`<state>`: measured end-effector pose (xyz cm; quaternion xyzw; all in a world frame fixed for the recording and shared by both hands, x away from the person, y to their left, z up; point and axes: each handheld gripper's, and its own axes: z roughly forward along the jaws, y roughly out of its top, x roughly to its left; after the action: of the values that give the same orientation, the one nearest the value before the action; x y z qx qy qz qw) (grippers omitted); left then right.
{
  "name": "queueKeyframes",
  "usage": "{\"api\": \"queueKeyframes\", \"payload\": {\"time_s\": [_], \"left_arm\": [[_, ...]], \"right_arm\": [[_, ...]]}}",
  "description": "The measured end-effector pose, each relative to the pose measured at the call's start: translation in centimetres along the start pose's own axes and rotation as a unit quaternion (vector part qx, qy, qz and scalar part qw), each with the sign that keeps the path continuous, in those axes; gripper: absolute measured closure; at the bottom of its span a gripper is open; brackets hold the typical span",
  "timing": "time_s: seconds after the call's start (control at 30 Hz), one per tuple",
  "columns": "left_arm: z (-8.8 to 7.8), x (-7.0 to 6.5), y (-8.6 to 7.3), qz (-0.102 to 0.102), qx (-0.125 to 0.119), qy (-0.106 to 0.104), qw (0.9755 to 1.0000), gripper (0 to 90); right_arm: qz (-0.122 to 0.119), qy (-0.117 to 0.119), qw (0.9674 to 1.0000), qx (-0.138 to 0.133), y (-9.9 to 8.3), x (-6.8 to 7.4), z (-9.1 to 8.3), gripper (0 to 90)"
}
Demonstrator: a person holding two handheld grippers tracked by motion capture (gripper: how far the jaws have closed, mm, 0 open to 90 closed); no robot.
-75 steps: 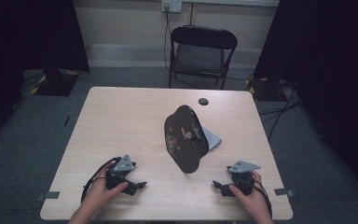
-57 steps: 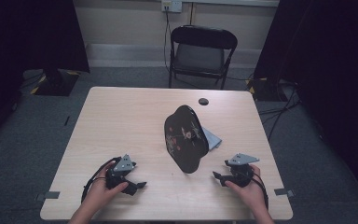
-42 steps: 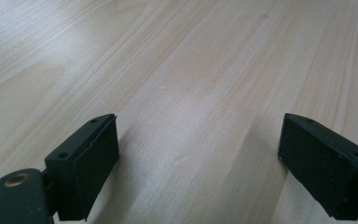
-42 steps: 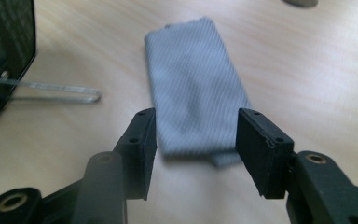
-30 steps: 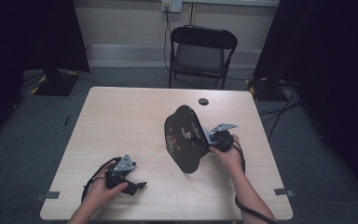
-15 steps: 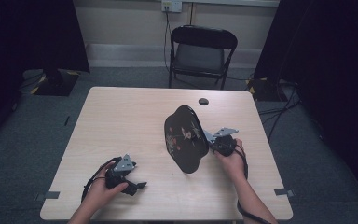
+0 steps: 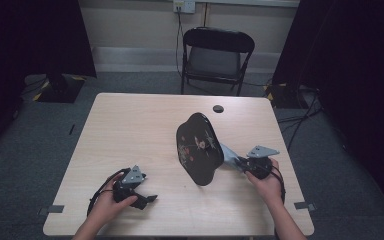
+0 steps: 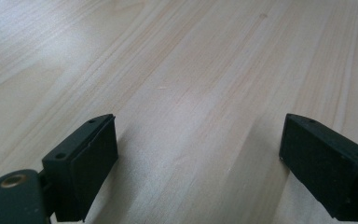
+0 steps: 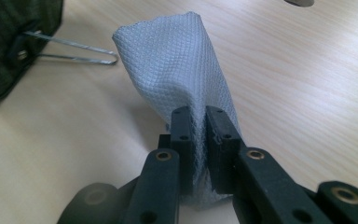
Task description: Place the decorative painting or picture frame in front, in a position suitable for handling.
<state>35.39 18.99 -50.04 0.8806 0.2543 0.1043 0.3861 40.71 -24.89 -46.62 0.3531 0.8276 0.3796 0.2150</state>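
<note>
Right gripper (image 9: pixel 198 140) pinching the grey cloth (image 9: pixel 177 70)

Pull carelessly and it could tip the black plate (image 7: pixel 198 148) beside it (left gripper (image 8: pixel 196 158) idle, jaws wide).

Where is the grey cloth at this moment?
In the high view the grey cloth is on the table's right side, pinched in the right tool, just right of the black stand-up frame.
</note>
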Motion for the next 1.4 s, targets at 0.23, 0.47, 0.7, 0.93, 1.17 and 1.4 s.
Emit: {"api": "queueKeyframes", "payload": {"time_s": [0.23, 0.47, 0.7, 0.93, 1.17, 1.4], "left_arm": [[0.0, 0.0, 0.0, 0.001, 0.0, 0.0, 1.0, 11.0], [0.0, 0.0, 0.0, 0.001, 0.001, 0.0, 1.0, 10.9], [0.0, 0.0, 0.0, 0.001, 0.001, 0.0, 1.0, 10.9], [0.0, 0.0, 0.0, -0.002, 0.0, 0.005, 1.0, 10.7], [0.0, 0.1, 0.0, -0.003, 0.002, 0.006, 1.0, 9.7], [0.0, 0.0, 0.0, -0.005, 0.0, 0.005, 1.0, 9.5]], "right_arm": [[0.003, 0.013, 0.9998, -0.018, -2.7, 1.3, -4.2, 82.7], [-0.013, 0.033, 0.999, -0.026, -4.3, 3.1, -5.8, 82.5], [-0.037, 0.065, 0.9971, -0.014, -4.8, 4.8, -6.3, 82.4], [-0.066, 0.104, 0.9923, -0.01, -4.6, 6.4, -6.3, 82.3], [-0.087, 0.125, 0.9883, -0.002, -4.4, 7.6, -5.8, 82.0], [-0.127, 0.136, 0.9824, 0.015, -3.6, 9.4, -5.1, 82.0]]}}
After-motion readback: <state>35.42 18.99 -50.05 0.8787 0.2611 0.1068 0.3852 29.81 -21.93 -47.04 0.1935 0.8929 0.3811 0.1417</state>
